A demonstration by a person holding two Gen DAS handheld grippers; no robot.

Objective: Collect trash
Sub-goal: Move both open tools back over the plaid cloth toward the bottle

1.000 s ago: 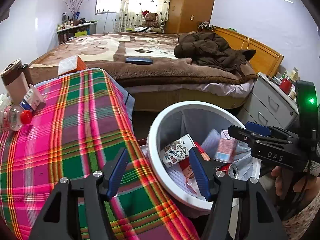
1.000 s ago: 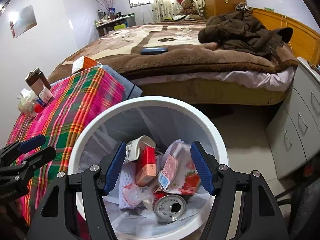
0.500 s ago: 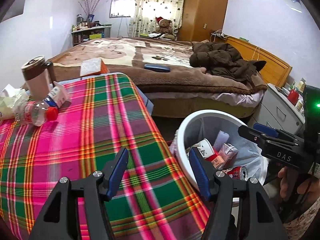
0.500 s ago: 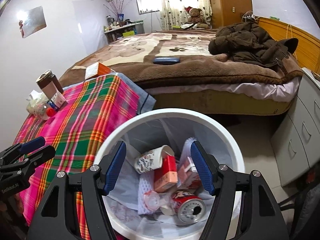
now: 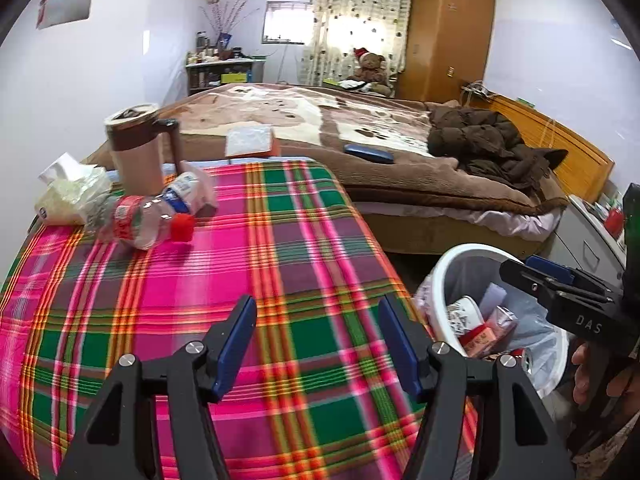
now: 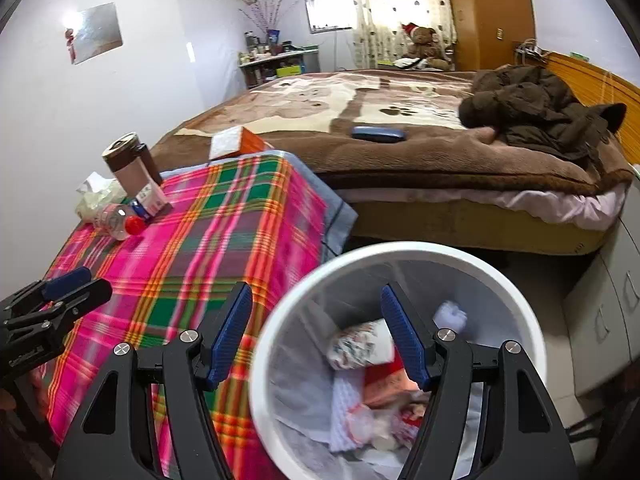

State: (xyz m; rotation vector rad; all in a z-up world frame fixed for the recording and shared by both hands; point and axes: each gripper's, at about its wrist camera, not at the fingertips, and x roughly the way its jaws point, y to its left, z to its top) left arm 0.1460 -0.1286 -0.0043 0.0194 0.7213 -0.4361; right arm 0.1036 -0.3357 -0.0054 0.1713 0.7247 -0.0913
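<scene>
Plaid tablecloth (image 5: 280, 280) beside bed (image 5: 400, 168)

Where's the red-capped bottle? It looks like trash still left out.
The bottle lies on its side at the plaid table's far left, before the brown mug.

Left tongs (image 5: 318, 344) and right tongs (image 6: 316, 334) both gape empty, angled downward, side by side.
</scene>
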